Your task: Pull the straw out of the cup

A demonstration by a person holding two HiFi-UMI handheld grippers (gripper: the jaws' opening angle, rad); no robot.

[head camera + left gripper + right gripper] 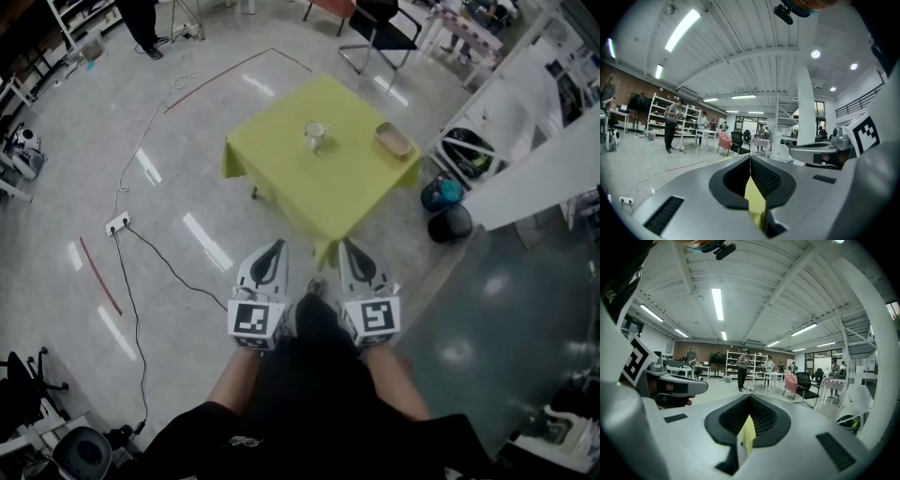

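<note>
Left gripper (274,248) and right gripper (350,248): fingers fully closed, nothing held. Small white cup (315,133) stands mid-way on the yellow-green cloth-covered surface (281,164), well apart from both grippers. Straw too small to resolve.

I can read no words or numbers. The cubes (255,321) on the left gripper (275,246) and right gripper (347,246) bear only square markers (374,317); a small print on the dark shirt (281,427) is too blurred
</note>
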